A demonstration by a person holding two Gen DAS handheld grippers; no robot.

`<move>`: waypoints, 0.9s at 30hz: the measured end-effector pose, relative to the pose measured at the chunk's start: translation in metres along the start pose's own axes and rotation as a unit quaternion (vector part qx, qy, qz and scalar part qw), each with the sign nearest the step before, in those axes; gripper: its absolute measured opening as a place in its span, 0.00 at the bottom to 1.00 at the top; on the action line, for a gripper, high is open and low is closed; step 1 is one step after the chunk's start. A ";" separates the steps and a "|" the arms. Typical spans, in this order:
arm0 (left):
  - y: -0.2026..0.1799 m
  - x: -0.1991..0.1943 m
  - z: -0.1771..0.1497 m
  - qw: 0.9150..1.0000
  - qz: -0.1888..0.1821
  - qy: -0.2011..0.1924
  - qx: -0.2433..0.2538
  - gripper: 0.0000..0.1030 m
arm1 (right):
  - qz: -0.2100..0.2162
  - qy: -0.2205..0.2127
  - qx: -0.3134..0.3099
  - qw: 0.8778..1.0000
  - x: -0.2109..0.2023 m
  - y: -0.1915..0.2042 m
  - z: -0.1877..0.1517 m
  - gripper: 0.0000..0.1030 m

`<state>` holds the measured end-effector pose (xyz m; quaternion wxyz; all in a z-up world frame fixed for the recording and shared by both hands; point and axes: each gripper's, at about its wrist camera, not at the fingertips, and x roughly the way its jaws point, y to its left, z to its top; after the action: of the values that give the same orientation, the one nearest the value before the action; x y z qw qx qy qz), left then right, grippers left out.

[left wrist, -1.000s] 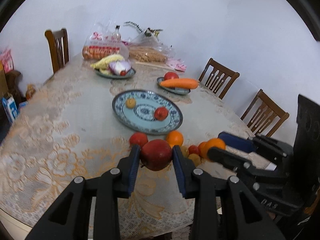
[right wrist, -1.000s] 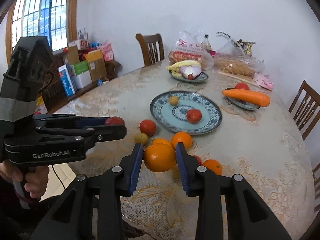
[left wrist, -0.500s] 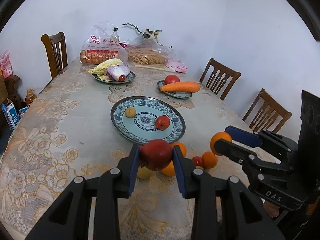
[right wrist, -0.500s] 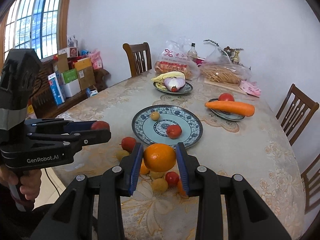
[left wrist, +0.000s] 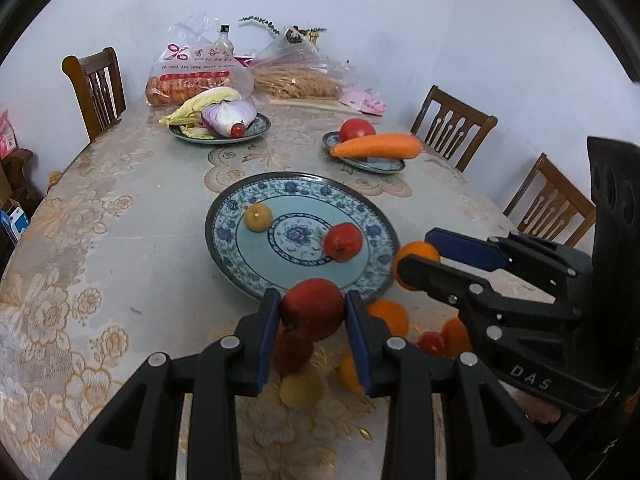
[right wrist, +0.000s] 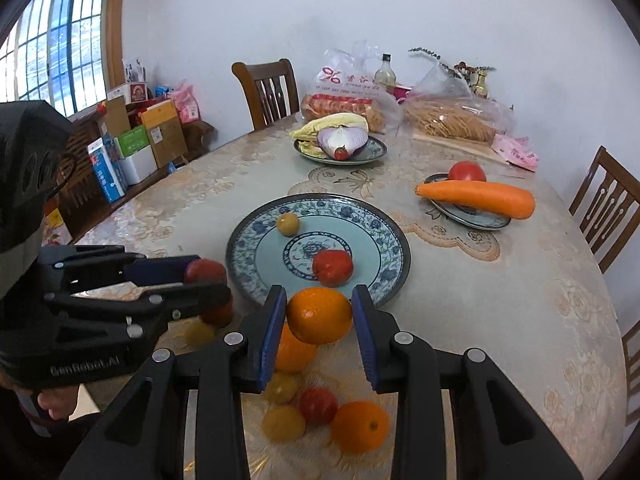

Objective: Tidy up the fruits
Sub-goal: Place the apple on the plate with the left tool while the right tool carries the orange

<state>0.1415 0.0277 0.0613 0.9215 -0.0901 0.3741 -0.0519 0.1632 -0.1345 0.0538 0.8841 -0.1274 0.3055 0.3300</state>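
Note:
My left gripper (left wrist: pixel 312 312) is shut on a dark red apple (left wrist: pixel 313 309), held above the table just short of the near rim of the large blue patterned plate (left wrist: pixel 224 236). My right gripper (right wrist: pixel 320 314) is shut on an orange (right wrist: pixel 319 314), held just before the plate's (right wrist: pixel 394 240) near rim. The plate holds a small yellow fruit (left wrist: pixel 258 217) and a red fruit (left wrist: pixel 343 241). Several loose oranges, red and yellow fruits (right wrist: pixel 360 426) lie on the tablecloth under the grippers. Each gripper shows in the other's view: the right (left wrist: pixel 416 258), the left (right wrist: pixel 208 276).
A plate with cabbage and onion (left wrist: pixel 218 120) and a small plate with carrot and tomato (left wrist: pixel 376 146) stand behind. Bagged bread and noodles (left wrist: pixel 192 76) lie at the far edge. Wooden chairs (left wrist: pixel 454 124) ring the table. Boxes (right wrist: pixel 132 144) stand at the left by the window.
Both grippers have moved forward and down with their fruit, up to the near rim of the large plate. The loose fruits now lie beneath them.

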 end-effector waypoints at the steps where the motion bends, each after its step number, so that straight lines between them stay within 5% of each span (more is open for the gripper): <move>1: 0.002 0.004 0.003 1.000 0.001 0.002 0.000 0.33 | 0.002 0.005 -0.002 1.000 0.007 -0.001 0.002 0.34; 11: 0.020 0.045 0.015 1.000 -0.002 0.020 -0.004 0.32 | 0.015 0.048 0.012 0.999 0.058 -0.010 0.006 0.34; 16: 0.035 0.058 0.022 0.997 -0.047 0.030 -0.044 0.33 | 0.025 0.041 0.026 0.999 0.064 -0.018 0.007 0.34; 27: 0.036 0.062 0.024 0.997 -0.048 0.035 -0.053 0.33 | 0.035 0.069 0.039 0.996 0.070 -0.018 0.006 0.35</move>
<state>0.2033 0.0558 0.0290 0.8980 -0.1550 0.4039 -0.0797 0.2195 -0.1105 0.0149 0.8530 -0.1040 0.3828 0.3392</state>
